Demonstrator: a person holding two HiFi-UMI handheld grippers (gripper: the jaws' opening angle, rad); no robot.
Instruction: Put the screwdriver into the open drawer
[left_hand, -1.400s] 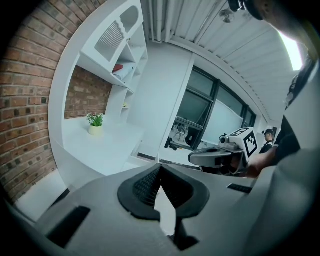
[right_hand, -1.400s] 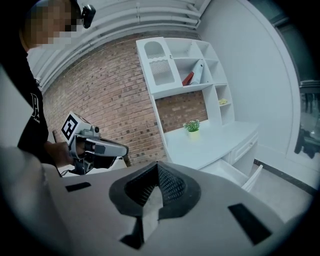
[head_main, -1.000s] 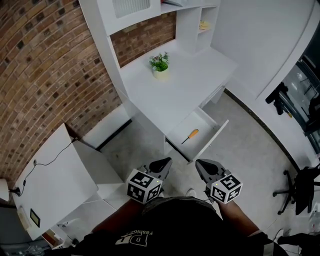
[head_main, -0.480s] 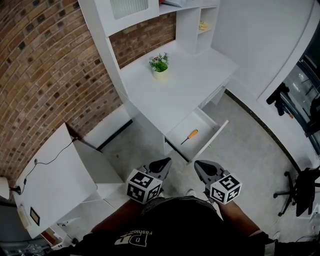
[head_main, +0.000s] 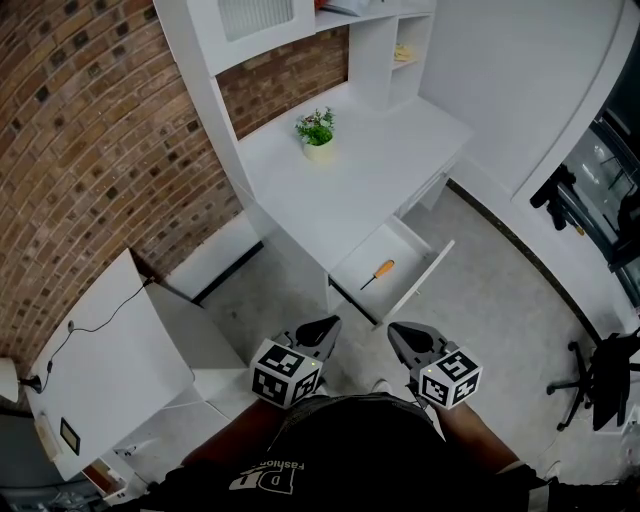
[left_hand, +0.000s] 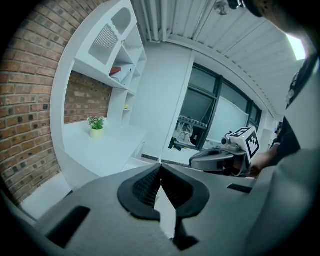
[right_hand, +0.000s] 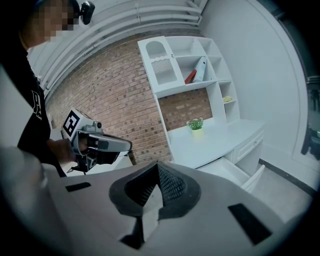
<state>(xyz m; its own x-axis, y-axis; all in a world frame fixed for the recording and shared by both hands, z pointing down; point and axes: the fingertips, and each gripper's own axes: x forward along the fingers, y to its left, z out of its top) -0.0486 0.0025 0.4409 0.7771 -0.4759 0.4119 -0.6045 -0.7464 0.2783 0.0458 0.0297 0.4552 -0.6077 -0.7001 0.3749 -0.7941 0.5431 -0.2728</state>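
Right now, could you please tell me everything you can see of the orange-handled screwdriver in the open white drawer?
The orange-handled screwdriver has a short, rounded orange handle, plastic by its look, and a thin dark shaft. It lies flat and alone on the floor of the open white drawer, set diagonally in the head view, with its handle toward the upper right and its tip toward the lower left. Only the drawer floor touches it. The type of tip is too small to tell.

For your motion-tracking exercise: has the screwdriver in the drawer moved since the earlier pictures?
No. The screwdriver lies at the same slant, in the same spot inside the open drawer, as in the earlier head views.
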